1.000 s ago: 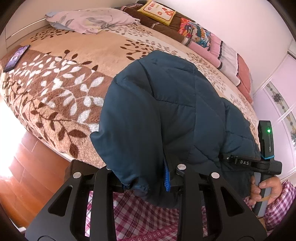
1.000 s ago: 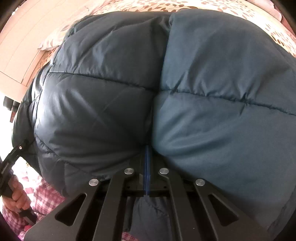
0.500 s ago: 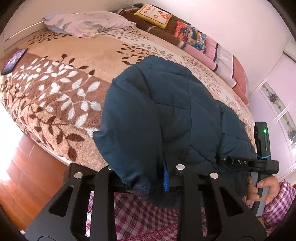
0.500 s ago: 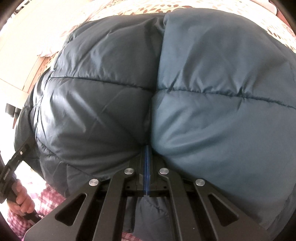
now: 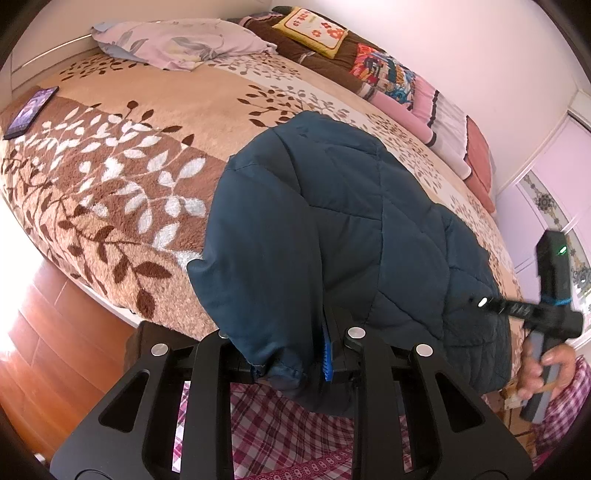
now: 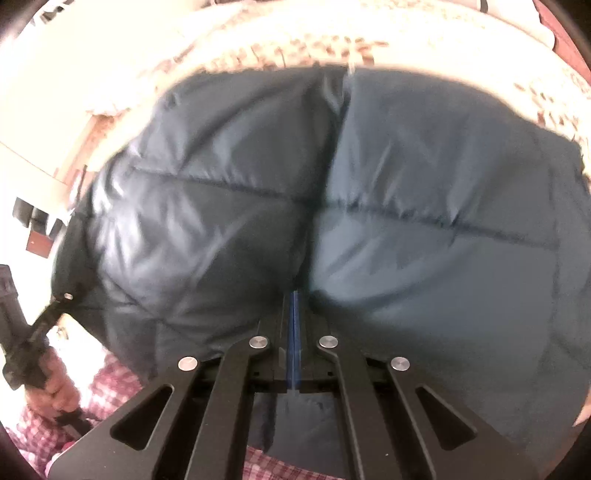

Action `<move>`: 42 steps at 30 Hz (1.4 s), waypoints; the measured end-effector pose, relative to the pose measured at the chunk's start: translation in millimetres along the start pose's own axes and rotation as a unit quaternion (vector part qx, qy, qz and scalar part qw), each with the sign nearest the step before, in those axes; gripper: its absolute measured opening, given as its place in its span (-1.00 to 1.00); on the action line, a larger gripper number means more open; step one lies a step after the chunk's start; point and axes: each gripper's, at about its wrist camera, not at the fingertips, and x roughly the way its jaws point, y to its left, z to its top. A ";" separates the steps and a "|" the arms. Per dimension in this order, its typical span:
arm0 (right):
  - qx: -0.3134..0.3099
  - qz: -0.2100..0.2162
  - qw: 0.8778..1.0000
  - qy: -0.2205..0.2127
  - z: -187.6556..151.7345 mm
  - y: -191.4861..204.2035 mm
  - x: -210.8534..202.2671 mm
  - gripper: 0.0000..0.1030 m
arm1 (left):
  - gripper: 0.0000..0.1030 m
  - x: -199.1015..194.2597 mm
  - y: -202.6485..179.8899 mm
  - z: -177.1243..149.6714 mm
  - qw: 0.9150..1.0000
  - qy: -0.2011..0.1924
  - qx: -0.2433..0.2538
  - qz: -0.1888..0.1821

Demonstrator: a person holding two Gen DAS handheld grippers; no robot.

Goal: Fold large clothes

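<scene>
Jacket [image 5: 332,229] fills frame centre, draped over bed [image 5: 110,192] edge. Left gripper [image 5: 295,363] and right gripper [image 6: 294,343]: jaws clamped on its hem. Judged soft, bulky, slippery; grip seams.

One quilted jacket [image 5: 332,229], two grippers: left [image 5: 295,354], right [image 6: 294,332]. One phone [image 5: 31,110] far left on one bed [image 5: 110,192]. One lilac pillow [image 5: 184,40], one yellow cushion [image 5: 310,31] far.

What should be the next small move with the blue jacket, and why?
Probably carry the blue quilted jacket forward and lower its free end onto the bed. The left hand-held gripper and right hand-held gripper are both shut on its near edge, and that edge hangs off the bed's side, above the person's lap.
</scene>
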 end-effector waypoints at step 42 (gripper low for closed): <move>0.072 -0.054 0.995 0.036 86.2 -27.3 71.3 -1.00 | -0.55 -0.9 4.3 5.3 0.998 -0.015 0.042 -0.035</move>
